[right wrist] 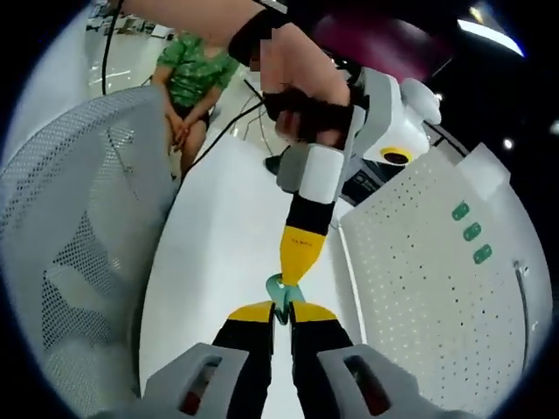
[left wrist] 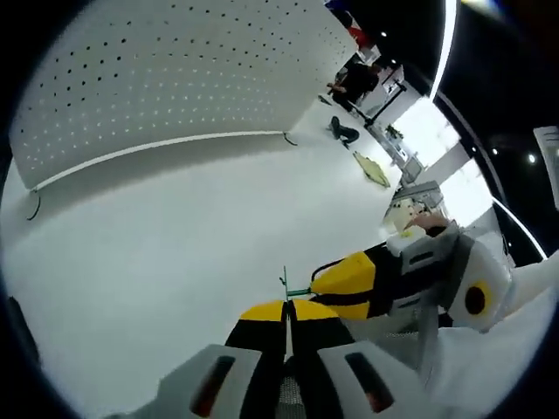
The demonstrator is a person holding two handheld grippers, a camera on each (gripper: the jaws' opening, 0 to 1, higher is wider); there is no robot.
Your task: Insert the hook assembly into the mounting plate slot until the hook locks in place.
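**Hook assembly held between 2 grippers, insertion not begun**

In the left gripper view, we see the left gripper (left wrist: 287,307) with its jaws together on a thin green hook assembly (left wrist: 286,286), while the right gripper (left wrist: 316,288) enters from the right and meets the same piece at its tip. In the right gripper view, the right gripper (right wrist: 280,314) has its jaws closed on the teal hook assembly (right wrist: 282,290), and the left gripper (right wrist: 300,260), carried by a hand (right wrist: 297,83), comes down from above to pinch it as well. The white perforated mounting plate (left wrist: 175,78) stands at the far edge of the white desk (left wrist: 157,253), well apart from the hook; 3 green hooks (right wrist: 472,231) already sit on the plate (right wrist: 428,279). A seated person (right wrist: 196,74) is visible beyond. We judge the task to be at an early stage: the piece is gripped, but carrying it to a slot, inserting and locking all remain.
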